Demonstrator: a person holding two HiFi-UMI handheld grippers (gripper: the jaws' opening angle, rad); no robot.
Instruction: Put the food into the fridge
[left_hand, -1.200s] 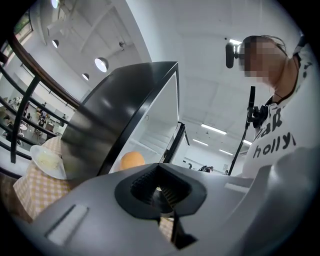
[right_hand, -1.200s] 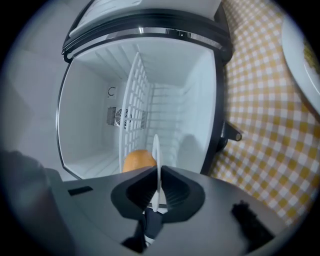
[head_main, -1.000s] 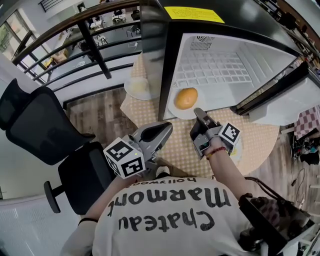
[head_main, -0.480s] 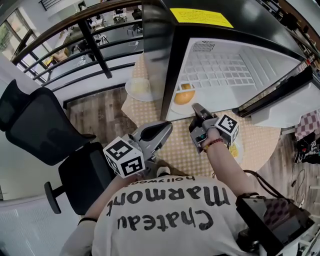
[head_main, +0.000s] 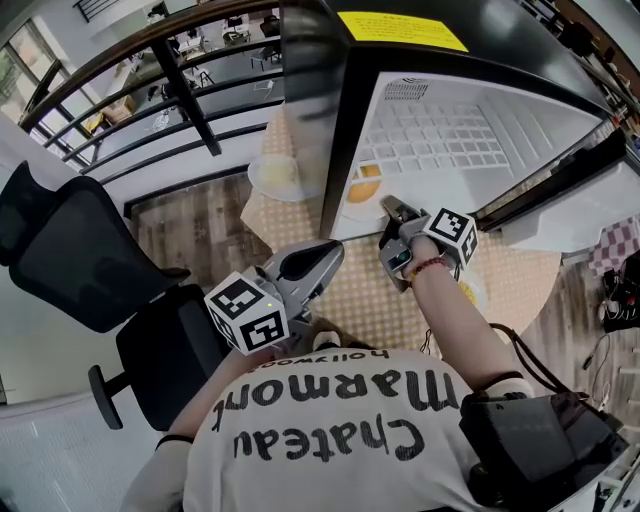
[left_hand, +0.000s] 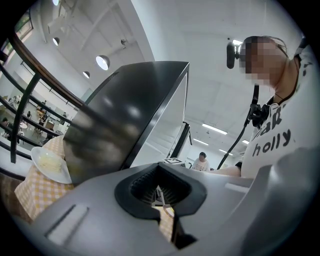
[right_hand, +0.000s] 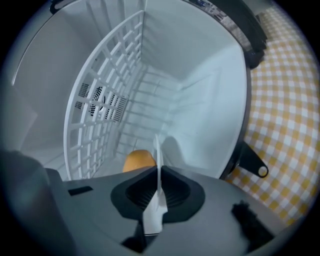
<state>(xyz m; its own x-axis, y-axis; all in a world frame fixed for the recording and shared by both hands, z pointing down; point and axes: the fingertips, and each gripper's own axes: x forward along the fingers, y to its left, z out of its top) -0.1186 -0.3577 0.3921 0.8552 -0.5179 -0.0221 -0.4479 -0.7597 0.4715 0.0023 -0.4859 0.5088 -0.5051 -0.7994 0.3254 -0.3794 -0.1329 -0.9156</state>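
Observation:
A white plate (head_main: 356, 197) bearing a round orange piece of food (head_main: 366, 188) sits just inside the open white fridge (head_main: 450, 140). My right gripper (head_main: 393, 208) is shut on the plate's near rim. In the right gripper view the plate's rim (right_hand: 158, 150) stands edge-on between the jaws of the right gripper (right_hand: 159, 187), with the orange food (right_hand: 138, 161) behind it. My left gripper (head_main: 335, 250) hovers over the checked table, shut and holding nothing; it (left_hand: 161, 192) points level past the fridge's dark side (left_hand: 115, 120).
A second plate with pale food (head_main: 278, 175) lies on the table (head_main: 360, 300) left of the fridge. Another plate (head_main: 470, 295) lies under my right forearm. The fridge door (head_main: 560, 190) hangs open at right. A black chair (head_main: 90, 270) and a railing stand left.
My right gripper has pushed the plate further into the fridge, so the orange food now lies half hidden under the fridge's top edge. The left gripper has stayed put.

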